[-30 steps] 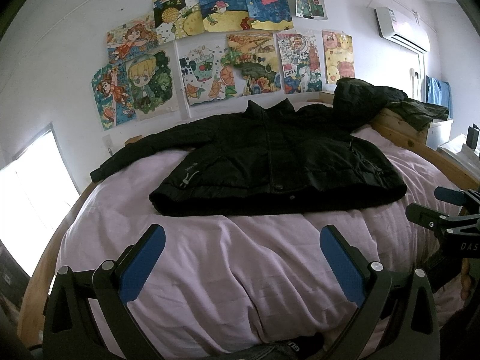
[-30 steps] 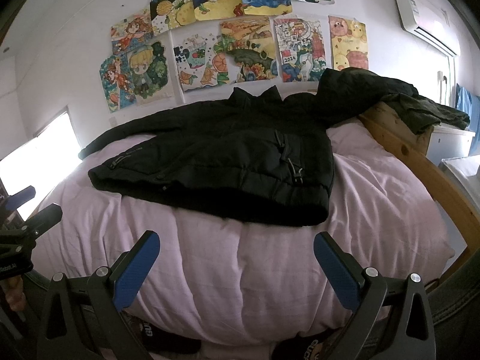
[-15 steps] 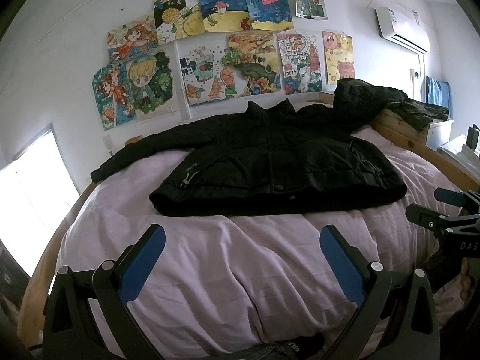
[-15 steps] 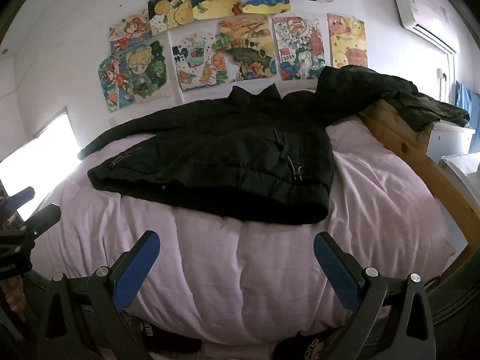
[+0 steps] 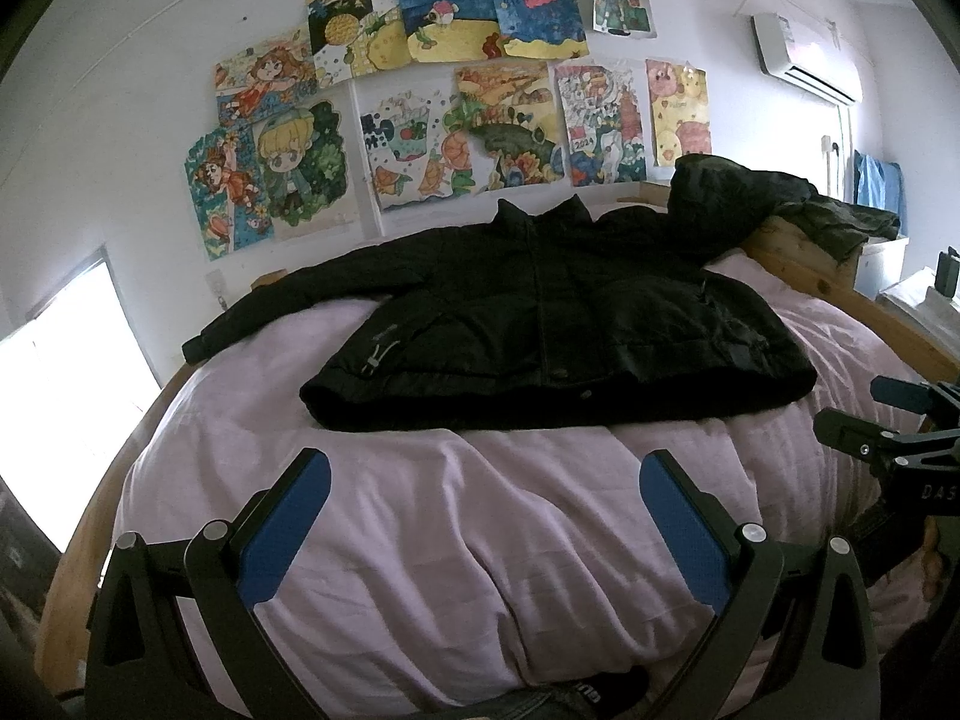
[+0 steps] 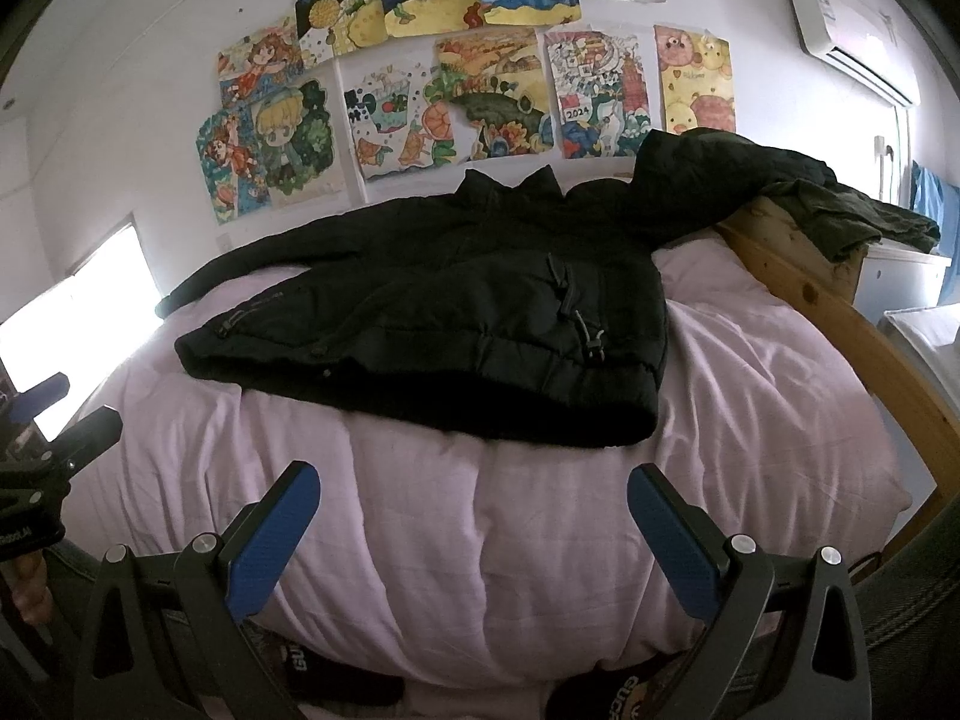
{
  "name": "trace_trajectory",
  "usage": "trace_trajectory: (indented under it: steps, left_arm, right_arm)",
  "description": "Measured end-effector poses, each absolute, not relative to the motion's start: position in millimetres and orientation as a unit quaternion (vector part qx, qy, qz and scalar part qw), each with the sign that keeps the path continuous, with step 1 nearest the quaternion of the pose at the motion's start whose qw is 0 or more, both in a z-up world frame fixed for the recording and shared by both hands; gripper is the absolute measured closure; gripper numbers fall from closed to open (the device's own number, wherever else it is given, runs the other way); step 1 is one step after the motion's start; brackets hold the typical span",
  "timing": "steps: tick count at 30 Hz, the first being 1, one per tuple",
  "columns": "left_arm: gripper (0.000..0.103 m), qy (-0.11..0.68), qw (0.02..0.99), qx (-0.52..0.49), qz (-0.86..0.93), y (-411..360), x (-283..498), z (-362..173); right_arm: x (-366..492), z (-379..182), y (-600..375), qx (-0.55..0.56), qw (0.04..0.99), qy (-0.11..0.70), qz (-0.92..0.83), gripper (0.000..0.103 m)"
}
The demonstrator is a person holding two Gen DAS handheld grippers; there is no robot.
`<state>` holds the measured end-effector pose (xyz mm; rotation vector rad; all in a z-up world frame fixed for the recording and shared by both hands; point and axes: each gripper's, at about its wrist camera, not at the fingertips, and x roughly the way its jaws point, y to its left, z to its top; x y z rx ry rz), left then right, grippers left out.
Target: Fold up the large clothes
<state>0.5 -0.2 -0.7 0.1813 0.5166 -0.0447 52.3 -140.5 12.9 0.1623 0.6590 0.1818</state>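
Note:
A black padded jacket (image 5: 552, 324) lies spread front-up on the pink bedspread (image 5: 456, 516), collar toward the wall, its left sleeve stretched out to the left edge of the bed. In the right wrist view the same jacket (image 6: 456, 324) lies ahead, hem nearest me. My left gripper (image 5: 483, 480) hovers open above the near part of the bed, short of the hem, holding nothing. My right gripper (image 6: 474, 492) is open too, also short of the hem. The right gripper (image 5: 888, 426) shows at the right edge of the left wrist view.
A wooden bed frame (image 6: 840, 306) runs along the right side, with dark clothes (image 6: 840, 204) heaped on its far corner. Colourful drawings (image 5: 456, 90) cover the wall behind. A bright window (image 5: 54, 360) is at the left, an air conditioner (image 5: 804, 54) high right.
The right wrist view has tipped slightly downward, so the jacket sits a little higher in frame. The left gripper has barely moved. Both stay open.

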Motion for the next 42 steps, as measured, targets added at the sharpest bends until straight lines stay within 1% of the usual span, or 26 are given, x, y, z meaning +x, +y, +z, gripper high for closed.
trace_trajectory:
  steps: [7, 12, 15, 18, 23, 25, 27, 33, 38, 42]
  left_arm:
    - [0.002, 0.273, 0.958, 0.091, -0.013, 8, 9, 0]
    - [0.002, 0.284, 0.954, 0.093, -0.008, 0, 19, 14]
    - [0.002, 0.29, 0.951, 0.103, -0.019, -8, 25, 38]
    - [0.002, 0.311, 0.944, 0.11, 0.002, -14, 39, 65]
    - [0.002, 0.361, 0.928, 0.084, 0.021, -23, 76, 108]
    - [0.002, 0.37, 0.924, 0.088, 0.024, -31, 99, 125]
    - [0.002, 0.382, 0.919, 0.092, 0.027, -41, 126, 137]
    - [0.002, 0.394, 0.914, 0.091, 0.014, -69, 230, 142]
    - [0.002, 0.373, 0.922, 0.099, -0.022, -96, 327, 114]
    - [0.002, 0.368, 0.924, 0.085, -0.058, -121, 407, 77]
  right_arm:
    - [57, 16, -140, 0.093, 0.929, 0.347, 0.089, 0.0]
    - [56, 34, -152, 0.115, 0.929, 0.336, 0.106, 0.0]
    - [55, 59, -157, 0.107, 0.93, 0.333, 0.118, 0.0]
    - [67, 92, -169, 0.098, 0.922, 0.352, 0.129, 0.0]
    - [122, 151, -197, 0.06, 0.907, 0.395, 0.136, 0.0]
    - [148, 172, -210, 0.019, 0.914, 0.388, 0.116, 0.0]
    - [174, 183, -225, 0.005, 0.921, 0.377, 0.095, 0.0]
    - [262, 190, -307, 0.066, 0.936, 0.346, 0.011, 0.0]
    - [339, 179, -407, 0.154, 0.928, 0.332, -0.066, 0.0]
    - [384, 159, -470, 0.173, 0.917, 0.339, -0.121, 0.0]
